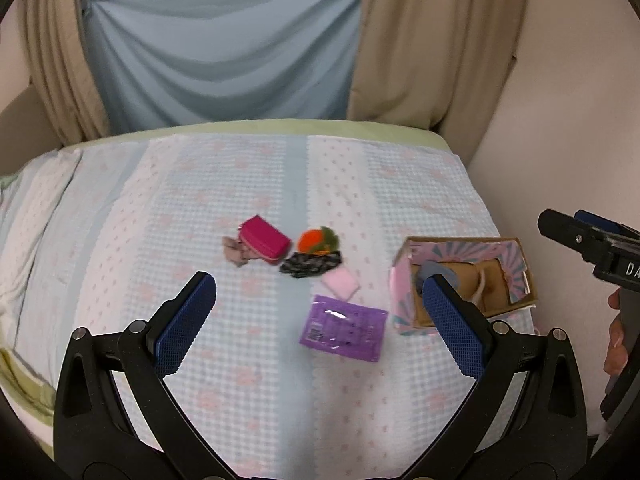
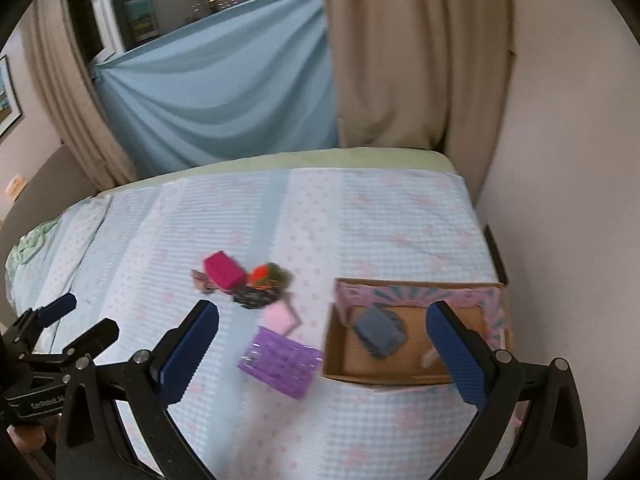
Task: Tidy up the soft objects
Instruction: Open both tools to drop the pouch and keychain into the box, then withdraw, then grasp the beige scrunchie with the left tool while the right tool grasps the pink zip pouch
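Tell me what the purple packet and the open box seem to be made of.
Purple packet: likely glossy plastic film; a bright glare streak crosses it. Open box: likely cardboard; plain brown matte inside, with pink printed panels.

A home bedroom is shown: a bed (image 1: pixel 248 184) spread with a pale blue and white checked coverlet fills the view, beige curtains (image 1: pixel 420 40) are hung at 12 o'clock, and a framed picture (image 2: pixel 7 96) is seen at 9 o'clock
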Demonstrator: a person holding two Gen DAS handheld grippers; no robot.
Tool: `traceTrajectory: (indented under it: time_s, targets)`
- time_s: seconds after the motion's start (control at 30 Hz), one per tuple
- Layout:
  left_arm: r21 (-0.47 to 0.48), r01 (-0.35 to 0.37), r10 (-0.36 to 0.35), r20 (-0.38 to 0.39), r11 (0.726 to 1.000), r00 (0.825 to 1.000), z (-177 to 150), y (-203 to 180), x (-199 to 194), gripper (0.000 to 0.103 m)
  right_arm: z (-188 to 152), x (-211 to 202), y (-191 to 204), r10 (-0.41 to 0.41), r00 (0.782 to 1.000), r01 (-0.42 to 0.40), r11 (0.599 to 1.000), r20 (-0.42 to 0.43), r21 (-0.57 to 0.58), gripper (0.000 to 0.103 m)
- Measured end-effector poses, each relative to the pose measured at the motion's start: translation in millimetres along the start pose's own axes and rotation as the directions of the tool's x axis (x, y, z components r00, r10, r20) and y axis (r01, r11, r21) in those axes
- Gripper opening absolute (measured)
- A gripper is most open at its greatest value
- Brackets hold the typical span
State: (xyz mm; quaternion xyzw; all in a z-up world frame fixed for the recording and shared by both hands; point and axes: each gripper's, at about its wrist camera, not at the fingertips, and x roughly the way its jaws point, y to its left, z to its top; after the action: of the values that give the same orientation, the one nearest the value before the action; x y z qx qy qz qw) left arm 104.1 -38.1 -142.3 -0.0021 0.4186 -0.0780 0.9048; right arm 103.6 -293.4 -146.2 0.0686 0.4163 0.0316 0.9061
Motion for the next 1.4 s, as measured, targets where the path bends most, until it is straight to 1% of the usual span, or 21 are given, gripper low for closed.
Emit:
traceTrajectory:
  time_s: [0.1, 0.27, 0.43, 0.57, 0.77, 0.97, 1.0, 1.1, 1.2, 1.3, 1.4]
  targets:
    - [0.001, 0.008, -0.008, -0.005, 1.0, 1.0, 3, 30, 1, 0.103, 6, 4, 29, 0.03, 1.0, -0.03, 1.0, 0.005, -0.007, 0.103]
    - [0.022, 0.027, -0.027, -0.008, 0.999, 1.0, 9, 76, 9, 0.103, 11, 18, 72, 0.055, 0.999, -0.055, 0.998, 0.001, 0.008, 0.103]
    - [0.046, 0.071, -0.069, -0.036, 0.996, 0.997, 15, 118, 34, 0.103, 16, 45, 108, 0.061, 0.998, -0.061, 0.998, -0.008, 0.019, 0.103]
    - [0.071, 0.109, -0.105, -0.054, 0.991, 0.993, 18, 146, 64, 0.103, 18, 72, 129, 0.069, 0.997, -0.068, 0.997, -0.021, 0.046, 0.103]
    - [0.111, 0.136, -0.126, -0.096, 0.984, 0.987, 21, 175, 128, 0.103, 22, 121, 158, 0.078, 0.996, -0.078, 0.997, -0.041, 0.006, 0.103]
    - [0.116, 0.158, -0.144, -0.119, 0.981, 0.982, 19, 191, 189, 0.103, 27, 187, 177, 0.123, 0.988, -0.13, 0.989, -0.09, -0.072, 0.103]
    - [0.122, 0.16, -0.144, -0.128, 0.98, 0.981, 17, 192, 204, 0.103, 27, 200, 179, 0.135, 0.986, -0.144, 0.986, -0.099, -0.088, 0.103]
    - [0.136, 0.175, -0.154, -0.151, 0.975, 0.977, 12, 194, 240, 0.103, 28, 237, 182, 0.177, 0.976, -0.193, 0.973, -0.128, -0.127, 0.103]
    - [0.156, 0.195, -0.167, -0.178, 0.968, 0.97, 3, 195, 279, 0.102, 27, 281, 186, 0.195, 0.967, -0.225, 0.955, -0.164, -0.191, 0.103]
    - [0.194, 0.202, -0.161, -0.208, 0.96, 0.965, -6, 193, 318, 0.101, 24, 321, 190, 0.23, 0.95, -0.278, 0.932, -0.212, -0.231, 0.103]
    - [0.208, 0.219, -0.168, -0.237, 0.953, 0.957, -15, 193, 349, 0.099, 19, 361, 193, 0.248, 0.931, -0.321, 0.906, -0.269, -0.277, 0.103]
